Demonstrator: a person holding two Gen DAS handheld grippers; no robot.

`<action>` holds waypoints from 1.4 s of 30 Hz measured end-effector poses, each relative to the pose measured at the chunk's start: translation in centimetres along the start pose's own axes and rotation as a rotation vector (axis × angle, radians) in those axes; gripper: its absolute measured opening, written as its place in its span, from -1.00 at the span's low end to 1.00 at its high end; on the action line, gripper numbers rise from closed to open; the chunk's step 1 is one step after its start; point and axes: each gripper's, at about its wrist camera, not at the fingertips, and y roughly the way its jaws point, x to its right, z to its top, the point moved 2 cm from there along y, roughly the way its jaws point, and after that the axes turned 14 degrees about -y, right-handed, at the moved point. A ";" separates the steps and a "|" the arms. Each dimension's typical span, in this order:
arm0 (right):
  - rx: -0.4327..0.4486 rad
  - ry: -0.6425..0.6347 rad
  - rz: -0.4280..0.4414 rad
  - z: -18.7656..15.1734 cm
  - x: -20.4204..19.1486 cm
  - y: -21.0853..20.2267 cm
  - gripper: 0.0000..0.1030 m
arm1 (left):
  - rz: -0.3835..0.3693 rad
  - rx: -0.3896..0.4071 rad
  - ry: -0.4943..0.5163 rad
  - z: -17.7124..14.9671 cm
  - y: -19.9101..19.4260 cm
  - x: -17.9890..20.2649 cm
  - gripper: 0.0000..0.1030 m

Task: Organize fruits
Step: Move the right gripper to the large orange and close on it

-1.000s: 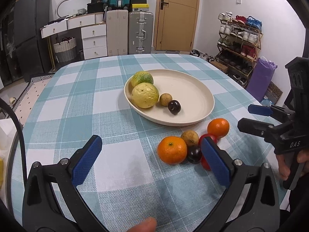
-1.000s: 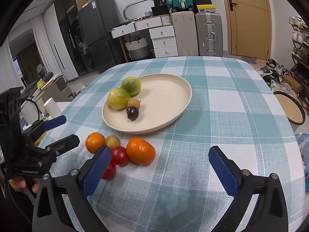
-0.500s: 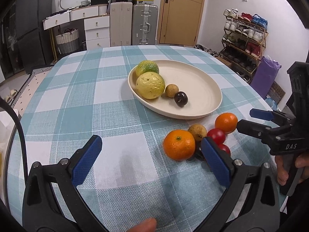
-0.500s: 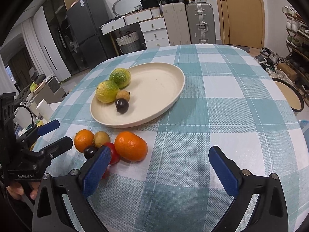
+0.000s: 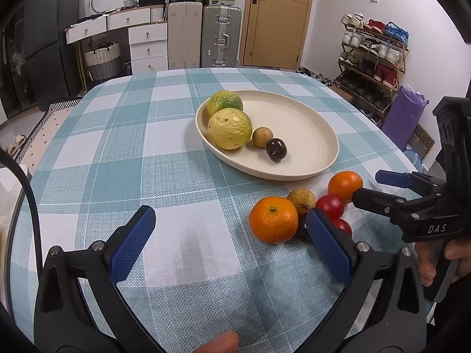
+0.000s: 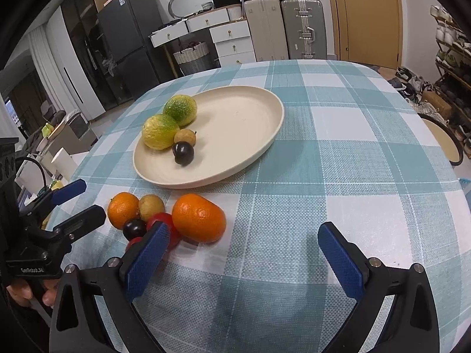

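Both my jaws gape wide, gripping nothing. My left gripper [image 5: 232,241] and right gripper [image 6: 241,253] hover over the bench [image 5: 123,153]. Six loose fruits [image 6: 164,217] cluster just beside the plate [image 6: 235,135], which holds four more.

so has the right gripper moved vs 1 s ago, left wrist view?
Yes. The right gripper has closed in toward the far orange; its lower finger now reaches it, nearer the plate.
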 end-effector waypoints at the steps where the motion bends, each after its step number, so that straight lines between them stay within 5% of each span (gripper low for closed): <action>1: 0.004 0.007 0.003 0.1 -0.1 0.0 0.99 | -0.001 0.000 -0.002 0.0 0.0 0.0 0.98; 8: -0.019 0.082 -0.012 0.6 0.4 0.8 0.96 | -0.008 0.001 -0.007 0.0 0.0 -0.1 0.98; 29: -0.006 0.138 0.134 1.2 -1.1 1.4 -0.19 | -0.010 0.002 -0.013 0.0 -0.1 -0.1 0.98; 42: 0.059 0.139 0.135 -0.1 -0.3 -1.1 -0.22 | -0.013 -0.025 -0.023 -0.1 0.4 -0.1 0.98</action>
